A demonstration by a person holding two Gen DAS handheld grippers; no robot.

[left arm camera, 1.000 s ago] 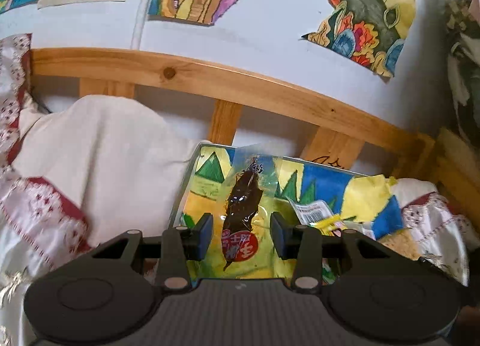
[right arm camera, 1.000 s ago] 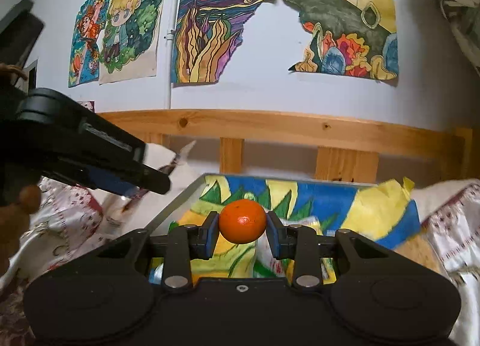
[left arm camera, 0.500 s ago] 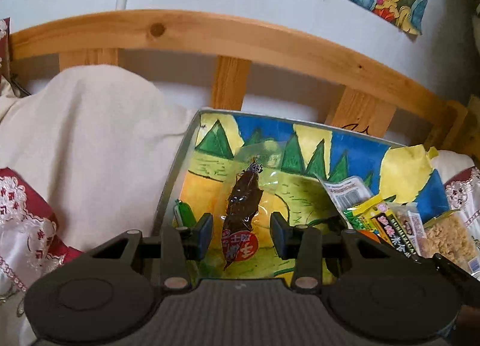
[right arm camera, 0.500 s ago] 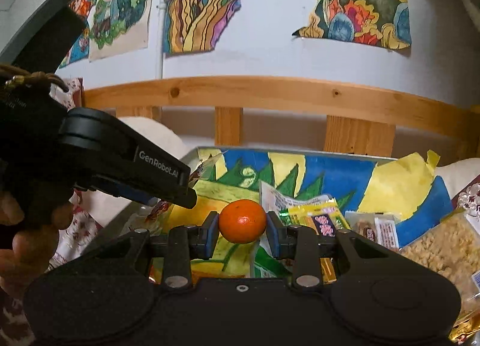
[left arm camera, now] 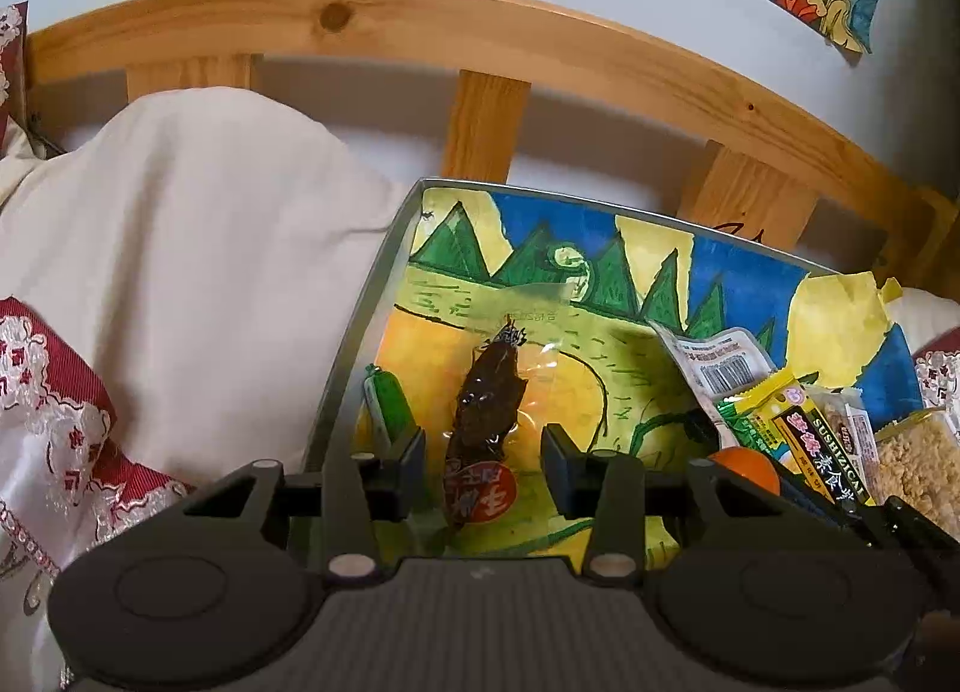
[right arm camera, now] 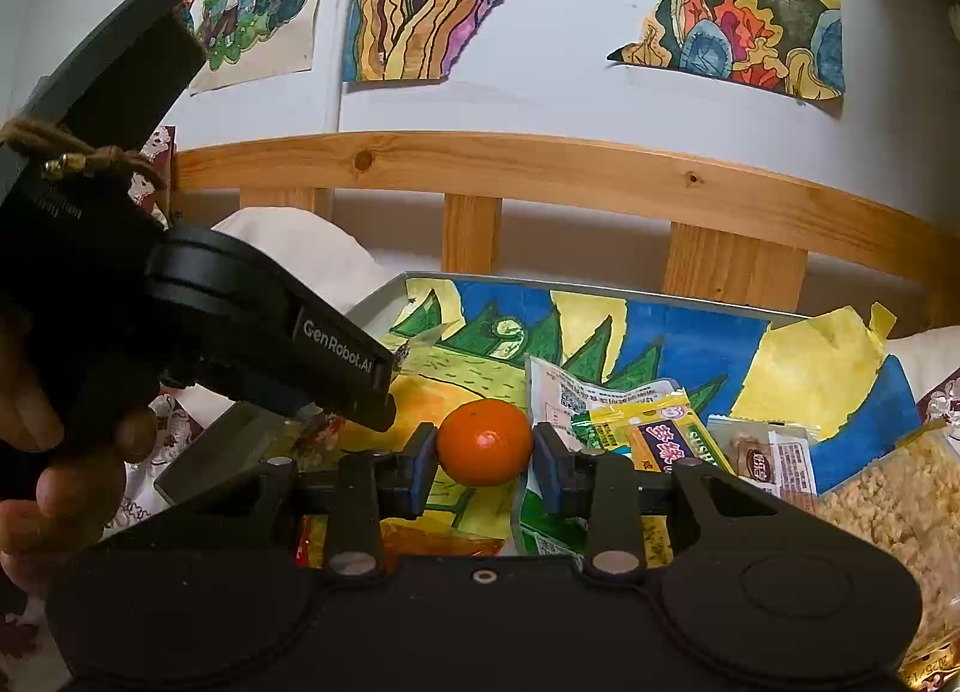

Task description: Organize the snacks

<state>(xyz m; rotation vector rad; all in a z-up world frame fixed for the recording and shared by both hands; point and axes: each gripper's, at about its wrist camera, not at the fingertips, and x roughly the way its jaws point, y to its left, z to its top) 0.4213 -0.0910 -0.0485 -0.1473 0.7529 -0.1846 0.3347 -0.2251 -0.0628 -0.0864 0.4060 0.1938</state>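
Left wrist view: my left tongs (left arm camera: 483, 473) stand apart over the tray (left arm camera: 360, 344), a clear packet of dark dried snack (left arm camera: 486, 416) between the fingers, seemingly untouched, though contact is hard to judge. Green sausage (left arm camera: 387, 401) just left of it.

Right wrist view: my right tongs (right arm camera: 483, 467) are clamped on a small orange (right arm camera: 485, 441) above the tray. Yellow snack bar (right arm camera: 660, 431) and crumbly packet (right arm camera: 888, 488) lie right.

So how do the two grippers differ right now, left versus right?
The right gripper is shut on the orange; the left gripper is open, with a brown snack packet between its fingers, untouched. The right appears raised above the tray; the left points down at it. Both are over the tray.
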